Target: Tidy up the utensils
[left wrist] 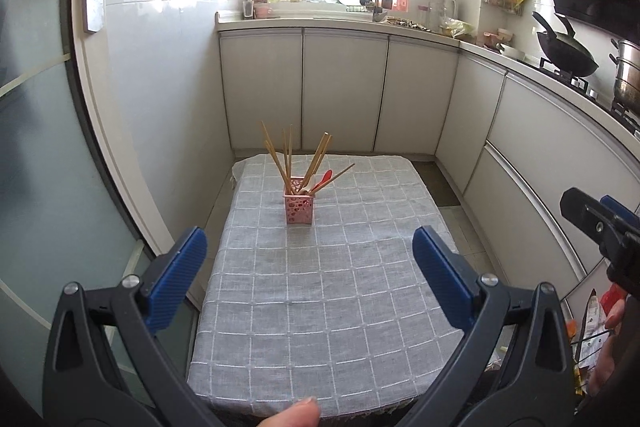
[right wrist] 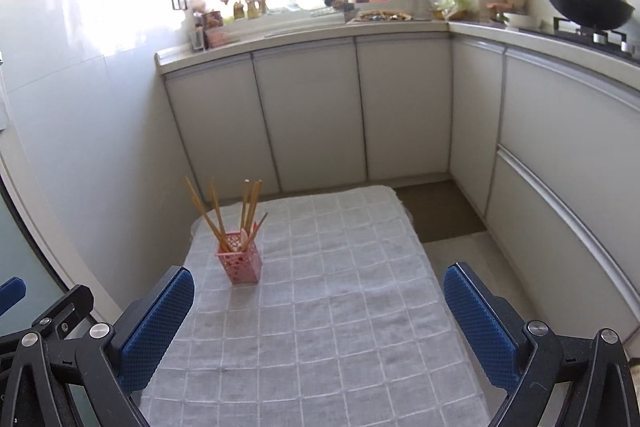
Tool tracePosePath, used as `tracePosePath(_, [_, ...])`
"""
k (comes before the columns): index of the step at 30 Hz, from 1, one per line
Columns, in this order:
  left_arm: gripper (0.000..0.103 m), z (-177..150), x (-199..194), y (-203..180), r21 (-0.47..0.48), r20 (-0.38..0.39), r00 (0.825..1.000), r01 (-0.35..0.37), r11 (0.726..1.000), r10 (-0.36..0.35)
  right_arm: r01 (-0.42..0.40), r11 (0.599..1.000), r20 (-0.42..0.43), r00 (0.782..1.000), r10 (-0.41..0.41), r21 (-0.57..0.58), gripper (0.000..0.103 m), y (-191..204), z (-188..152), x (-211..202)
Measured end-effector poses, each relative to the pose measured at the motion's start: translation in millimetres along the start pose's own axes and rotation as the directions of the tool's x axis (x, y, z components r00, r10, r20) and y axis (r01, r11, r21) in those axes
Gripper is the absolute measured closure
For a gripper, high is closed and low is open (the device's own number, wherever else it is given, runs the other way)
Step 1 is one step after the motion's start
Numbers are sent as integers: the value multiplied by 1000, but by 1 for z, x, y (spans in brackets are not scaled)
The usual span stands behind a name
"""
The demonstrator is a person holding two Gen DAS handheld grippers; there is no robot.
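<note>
On the left, the left gripper (left wrist: 310,275) hangs above the near half of the worktop (left wrist: 320,307), its jaws spread as wide as they go with nothing between them but checked cloth. A thumb tip (left wrist: 294,413) shows at the bottom edge of that view.

Farther back and toward the left side of the worktop stands the holder (left wrist: 298,202), a pink perforated cup. It carries the chopsticks (left wrist: 286,159), fanned out and leaning several ways, with a red spoon (left wrist: 323,179) tucked among them; a pale utensil seems to sit beside it, though the view is too small to be sure. No loose utensil lies on the cloth in either view.

On the right, the right gripper (right wrist: 318,323) is likewise spread fully and holds nothing, well short of the holder (right wrist: 239,262).

Judging from this, the sorting looks done or nearly so, and both hands appear clear of the work. If anything remains, it is tidying the fan. Approach from above, close on one stick near its upper half, and lift straight so the light holder does not tip. Steady its wall with the other gripper first.
</note>
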State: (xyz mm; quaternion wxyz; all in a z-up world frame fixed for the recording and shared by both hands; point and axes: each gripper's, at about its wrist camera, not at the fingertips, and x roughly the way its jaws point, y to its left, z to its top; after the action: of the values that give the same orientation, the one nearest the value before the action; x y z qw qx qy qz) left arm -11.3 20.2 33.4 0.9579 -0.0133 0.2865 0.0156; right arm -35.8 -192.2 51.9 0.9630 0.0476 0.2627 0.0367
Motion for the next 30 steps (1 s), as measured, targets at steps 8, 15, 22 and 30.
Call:
tracePosePath(8, [1,1,-12,-6,4,29,1000,-9,1000,9,34,999,20,999,-34,-39,0,8,-3,-10])
tracePosePath(15, [1,-1,-13,-5,-11,28,1000,-12,1000,12,23,999,20,1000,-22,-44,0,11,-1,-7])
tracePosePath(22, [1,-2,-15,-6,-20,34,999,-11,1000,12,14,999,20,1000,-13,-45,0,14,-1,-6])
tracePosePath(30, [1,-1,-15,-7,-18,34,999,-10,1000,11,6,999,24,1000,-5,-40,0,12,-2,-5])
